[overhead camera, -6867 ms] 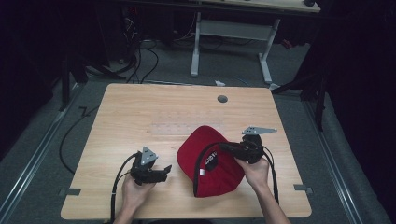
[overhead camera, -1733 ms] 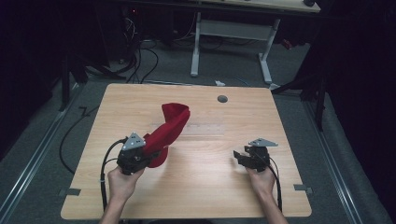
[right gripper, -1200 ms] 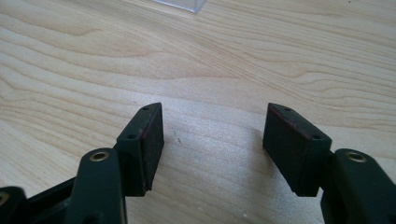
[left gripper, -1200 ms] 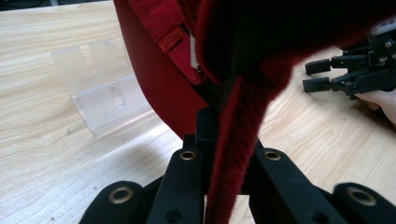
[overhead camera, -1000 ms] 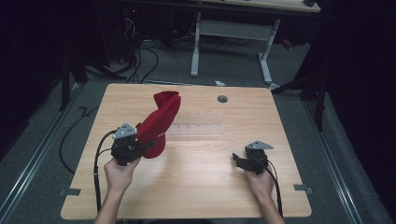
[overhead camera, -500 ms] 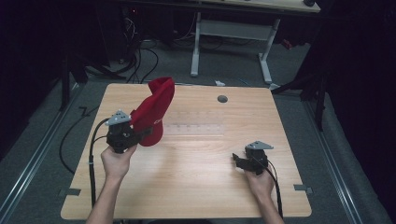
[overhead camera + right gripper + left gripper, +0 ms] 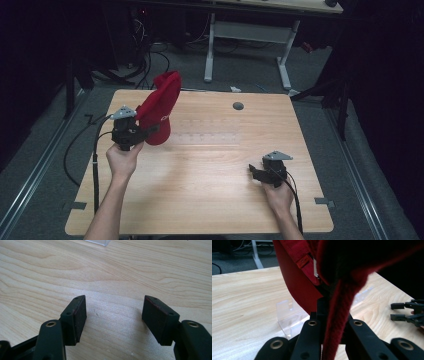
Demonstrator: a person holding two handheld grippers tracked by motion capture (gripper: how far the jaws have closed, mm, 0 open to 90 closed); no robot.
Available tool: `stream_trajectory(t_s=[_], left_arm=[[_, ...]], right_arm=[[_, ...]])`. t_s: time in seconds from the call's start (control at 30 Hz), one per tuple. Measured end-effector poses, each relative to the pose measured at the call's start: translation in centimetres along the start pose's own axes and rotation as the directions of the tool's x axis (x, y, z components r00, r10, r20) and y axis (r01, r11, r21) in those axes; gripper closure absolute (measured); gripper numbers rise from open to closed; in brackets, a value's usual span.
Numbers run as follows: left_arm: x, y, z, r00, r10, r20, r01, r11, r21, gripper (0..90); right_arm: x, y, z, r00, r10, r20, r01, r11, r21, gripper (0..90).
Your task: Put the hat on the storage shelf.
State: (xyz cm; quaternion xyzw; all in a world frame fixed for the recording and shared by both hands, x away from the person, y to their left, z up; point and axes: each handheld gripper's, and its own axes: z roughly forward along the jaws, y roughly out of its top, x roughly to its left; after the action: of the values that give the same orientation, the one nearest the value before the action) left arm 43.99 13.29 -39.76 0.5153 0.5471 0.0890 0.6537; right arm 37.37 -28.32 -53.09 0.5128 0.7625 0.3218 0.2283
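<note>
Near the front right corner of the tabletop (image 7: 210,200), the right hand-held gripper (image 7: 256,172) rests with its jaws spread and nothing between them. Farther back, toward the left edge, the left hand-held gripper (image 7: 152,131) pinches the rim of the red cap (image 7: 159,107). The cap stands up from the jaws, its long axis tilted toward the back edge. A clear stand (image 7: 287,315) lies just beyond it, so the left hand is the nearer one.

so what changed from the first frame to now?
The red fabric cap left the right gripper, which let go and now rests open on the wooden table. The left gripper took it by the edge and carried it up toward the far-left corner. The clear plastic stand stayed put.
</note>
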Motion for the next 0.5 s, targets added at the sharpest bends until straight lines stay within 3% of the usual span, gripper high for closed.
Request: stream_trajectory(t_s=[0.23, 0.5], left_arm=[[0.6, 0.0, 1.4, 1.0, -0.002, -0.007, 0.002, 1.0, -0.003, 85.3], [1.7, -0.3, 2.6, 0.999, 0.007, -0.044, -0.007, 0.9999, -0.01, 85.2]], right_arm=[[0.0, 0.0, 0.0, 1.0, 0.0, 0.0, 0.0, 1.0, 0.0, 36.6], [0.0, 0.0, 0.0, 1.0, 0.0, 0.0, 0.0, 1.0, 0.0, 36.5]])
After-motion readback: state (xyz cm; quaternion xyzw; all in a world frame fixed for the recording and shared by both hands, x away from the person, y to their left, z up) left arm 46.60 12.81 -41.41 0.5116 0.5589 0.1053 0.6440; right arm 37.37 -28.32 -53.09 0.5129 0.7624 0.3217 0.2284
